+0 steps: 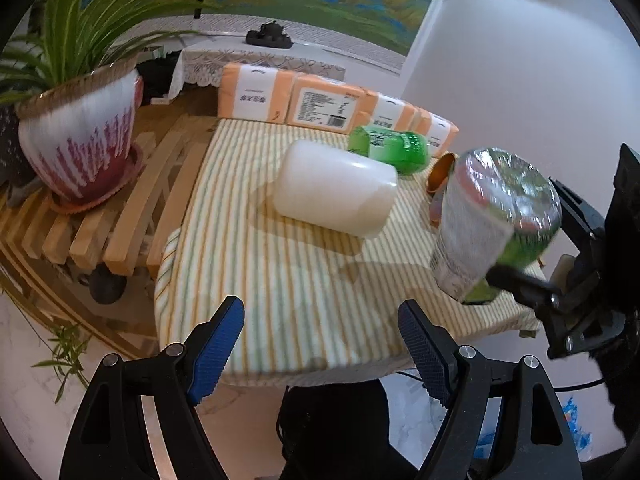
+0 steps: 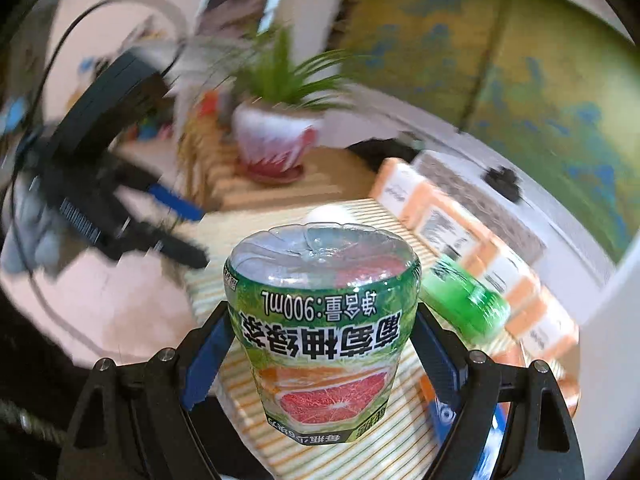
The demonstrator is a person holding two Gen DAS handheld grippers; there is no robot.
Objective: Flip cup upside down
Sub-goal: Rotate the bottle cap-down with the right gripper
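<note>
While the right gripper [image 2: 322,344] clamps the cup [image 2: 322,328] between its blue pads [image 2: 202,364], the cup's label reads upside down and its clear ribbed base faces up. Left wrist view: cup [image 1: 496,216] tilted, held over the right edge of the striped cloth [image 1: 304,288], right gripper [image 1: 532,280] closed on its lower part.
Left gripper [image 1: 322,348]: jaws spread wide, nothing between them, hanging at the cloth's near edge, well apart from the cup.
White cylinder [image 1: 336,188]: lying on its side mid-cloth, left of the cup.
Green bottle [image 1: 388,148]: lying on its side behind the cylinder, near the cup.
Orange ring-shaped item [image 1: 440,178]: just behind the cup, partly hidden; kind unclear.
Tissue packs [image 1: 332,106]: row along the cloth's far edge.
Plant pot [image 1: 80,136]: on a slatted wooden stand [image 1: 132,212], left of the cloth.
Right wrist view is motion-blurred.
</note>
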